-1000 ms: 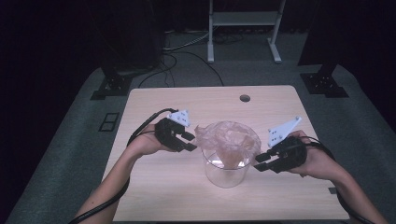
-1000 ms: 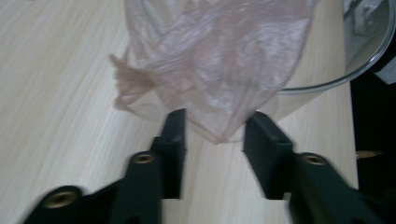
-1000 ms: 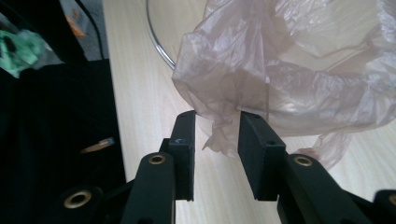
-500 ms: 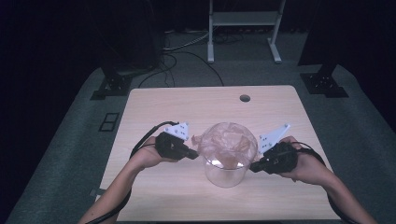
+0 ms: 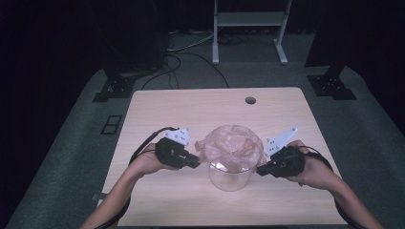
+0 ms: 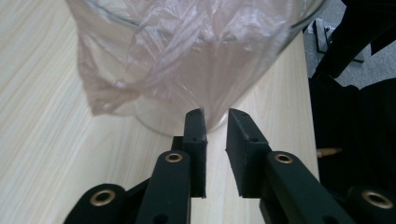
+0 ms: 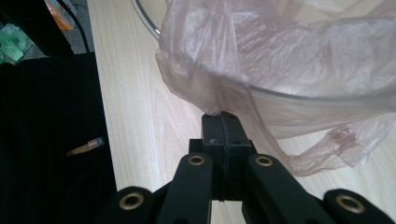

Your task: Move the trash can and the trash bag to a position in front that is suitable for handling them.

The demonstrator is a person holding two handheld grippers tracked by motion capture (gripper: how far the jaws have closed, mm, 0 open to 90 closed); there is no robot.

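A clear glass bowl (image 5: 229,177) stands on the light wooden table (image 5: 191,109), lined with a thin pinkish plastic bag (image 5: 232,145) that folds over its rim. My left gripper (image 5: 197,163) sits against the bowl's left side. In the left gripper view its jaws (image 6: 215,116) have just been opening and stand slightly apart, with nothing between them; the bag (image 6: 177,51) hangs over the bowl (image 6: 156,125) just above. My right gripper (image 5: 260,170) is at the bowl's right side. In the right gripper view it (image 7: 221,116) is shut on the bag's hanging edge (image 7: 280,56) below the glass rim (image 7: 144,21).
A round cable hole (image 5: 250,100) sits near the table's far edge. Behind the table are a metal stand (image 5: 248,28), floor cables (image 5: 191,52) and two black bases (image 5: 114,88) (image 5: 332,86). Bare tabletop lies all around the bowl.
My left gripper has come toward me and lower down the bowl's left side. The right gripper has barely moved. The bag now lies smoother over the rim.
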